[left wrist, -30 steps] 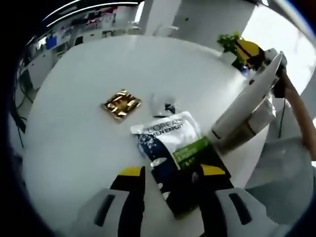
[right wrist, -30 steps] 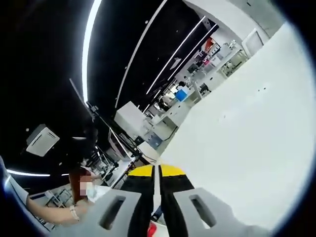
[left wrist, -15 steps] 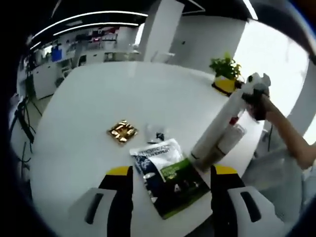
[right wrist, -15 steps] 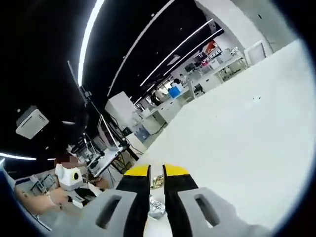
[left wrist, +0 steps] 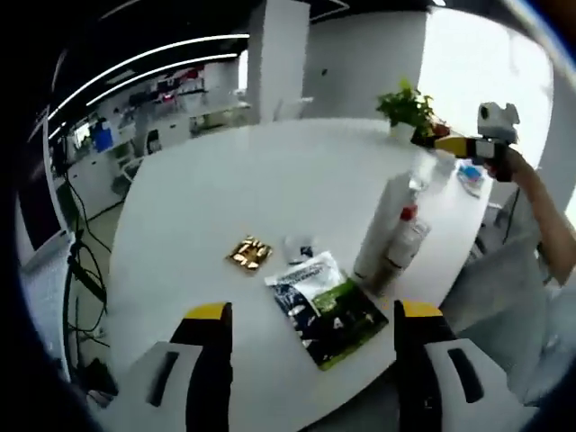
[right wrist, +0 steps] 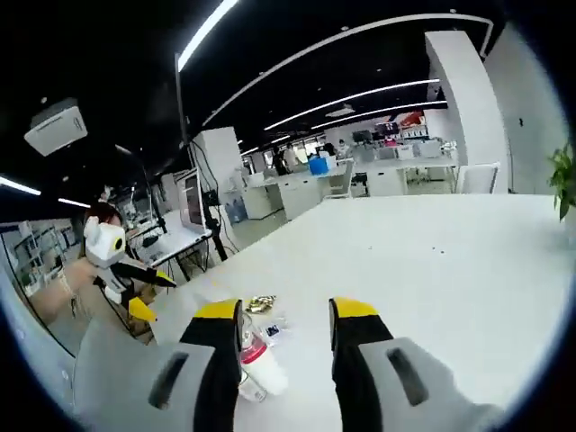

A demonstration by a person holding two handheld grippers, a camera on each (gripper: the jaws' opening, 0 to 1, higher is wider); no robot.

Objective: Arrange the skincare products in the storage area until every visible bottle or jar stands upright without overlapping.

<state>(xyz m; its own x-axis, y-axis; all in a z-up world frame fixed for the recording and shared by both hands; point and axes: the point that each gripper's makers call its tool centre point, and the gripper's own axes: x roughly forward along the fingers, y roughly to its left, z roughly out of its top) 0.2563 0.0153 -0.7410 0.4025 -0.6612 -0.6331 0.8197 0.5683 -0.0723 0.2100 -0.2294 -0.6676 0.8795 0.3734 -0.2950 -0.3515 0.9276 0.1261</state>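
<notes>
- While the left gripper (left wrist: 310,317) hangs above the round white table (left wrist: 225,189) with its yellow-tipped jaws spread wide and nothing between them, the left gripper view shows the tall white cylindrical bottle (left wrist: 382,227) upright near the table's edge, touching or just beside the smaller clear bottle with a red collar (left wrist: 404,245); a careless reach between those 2 could, I judge, tip one into the other or off the edge.
- The flat dark-and-white sachet with a green label (left wrist: 325,303) lies on the table near the bottles, with a small gold foil packet (left wrist: 250,253) and a small clear item (left wrist: 298,246) beyond it; sliding it could knock the bottles.
- In the right gripper view, the right gripper (right wrist: 285,317) is open and empty, and both bottles stand below, close to its left jaw; lowering it blindly risks clipping the white bottle's top.
- Whether the bottles overlap I cannot tell.
</notes>
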